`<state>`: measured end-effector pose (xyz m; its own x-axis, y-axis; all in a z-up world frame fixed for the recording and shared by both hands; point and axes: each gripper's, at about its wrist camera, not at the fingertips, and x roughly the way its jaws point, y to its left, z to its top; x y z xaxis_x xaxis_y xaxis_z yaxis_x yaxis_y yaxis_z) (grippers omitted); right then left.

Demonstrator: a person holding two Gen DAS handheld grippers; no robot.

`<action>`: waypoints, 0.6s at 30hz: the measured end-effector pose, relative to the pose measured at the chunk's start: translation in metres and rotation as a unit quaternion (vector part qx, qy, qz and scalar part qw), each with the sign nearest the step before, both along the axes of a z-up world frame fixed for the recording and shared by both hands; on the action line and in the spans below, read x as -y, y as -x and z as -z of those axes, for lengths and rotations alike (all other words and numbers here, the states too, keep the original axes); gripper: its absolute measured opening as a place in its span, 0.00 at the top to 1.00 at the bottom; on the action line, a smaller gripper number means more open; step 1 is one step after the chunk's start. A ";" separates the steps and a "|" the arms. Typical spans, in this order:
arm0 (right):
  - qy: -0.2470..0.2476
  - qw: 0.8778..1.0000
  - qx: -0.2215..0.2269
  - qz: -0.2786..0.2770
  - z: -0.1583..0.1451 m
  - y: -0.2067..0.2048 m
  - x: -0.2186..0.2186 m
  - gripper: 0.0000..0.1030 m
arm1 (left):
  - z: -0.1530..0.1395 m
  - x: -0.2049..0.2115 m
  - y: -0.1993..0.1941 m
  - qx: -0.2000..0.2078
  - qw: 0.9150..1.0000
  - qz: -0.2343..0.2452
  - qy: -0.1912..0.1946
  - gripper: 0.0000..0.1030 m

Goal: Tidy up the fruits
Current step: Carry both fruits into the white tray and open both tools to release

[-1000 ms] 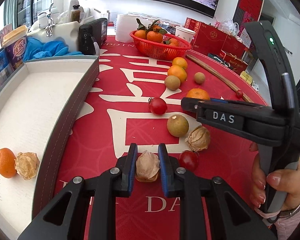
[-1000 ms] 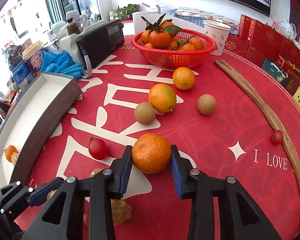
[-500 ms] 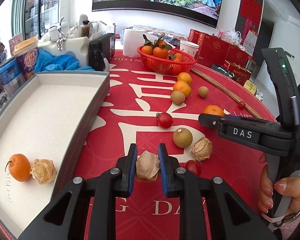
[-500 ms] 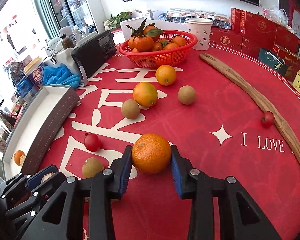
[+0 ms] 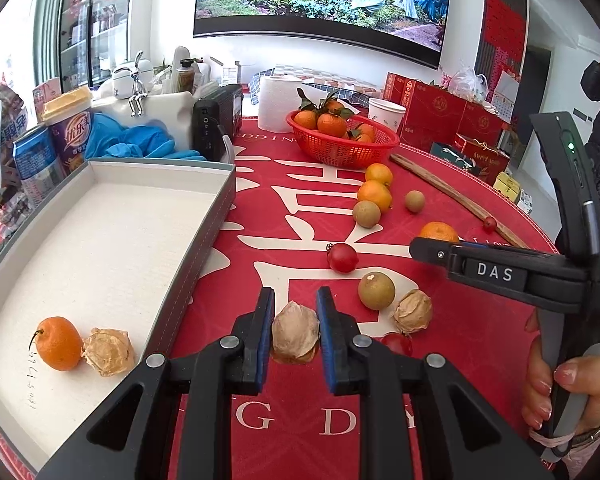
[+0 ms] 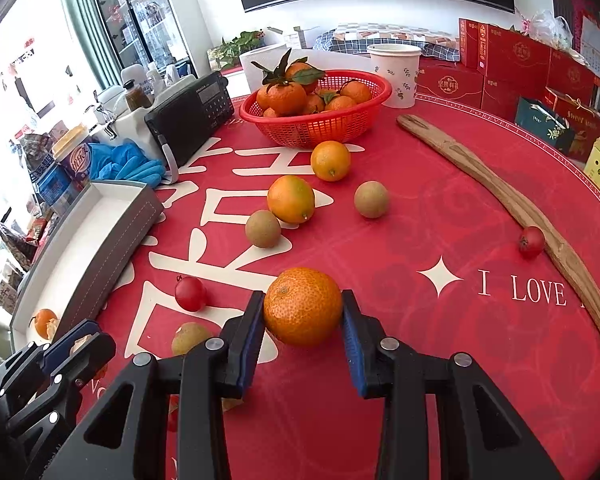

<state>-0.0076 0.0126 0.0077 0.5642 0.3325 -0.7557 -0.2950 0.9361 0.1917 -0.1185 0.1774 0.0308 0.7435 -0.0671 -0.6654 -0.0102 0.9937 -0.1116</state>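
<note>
Back of the table — odds and ends

A black radio [image 6: 190,110] stands beside blue gloves [image 6: 126,164]; a paper cup [image 6: 396,74] sits just behind the basket, red gift boxes [image 6: 512,68] line the far edge, and a long wooden stick [image 6: 500,192] lies across the red tablecloth [image 6: 440,208] — a screen [image 5: 320,0] hangs above.

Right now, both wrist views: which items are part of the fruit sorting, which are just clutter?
In the job:
- husked fruit in left gripper
- mandarin in right gripper
- grey tray holding a small orange and a husk fruit
- loose cherry tomato
- red basket

Lying about:
- radio
- blue gloves
- paper cup
- wooden stick
</note>
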 end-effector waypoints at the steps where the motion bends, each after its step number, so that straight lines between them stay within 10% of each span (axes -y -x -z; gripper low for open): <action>1: -0.001 1.000 0.001 0.000 0.000 0.000 0.000 0.63 | 0.000 0.000 0.000 0.002 1.000 -0.001 0.000 0.77; 18: -0.026 0.999 0.013 -0.019 -0.015 0.003 -0.012 0.63 | -0.018 -0.027 0.010 0.037 0.998 -0.047 -0.001 0.77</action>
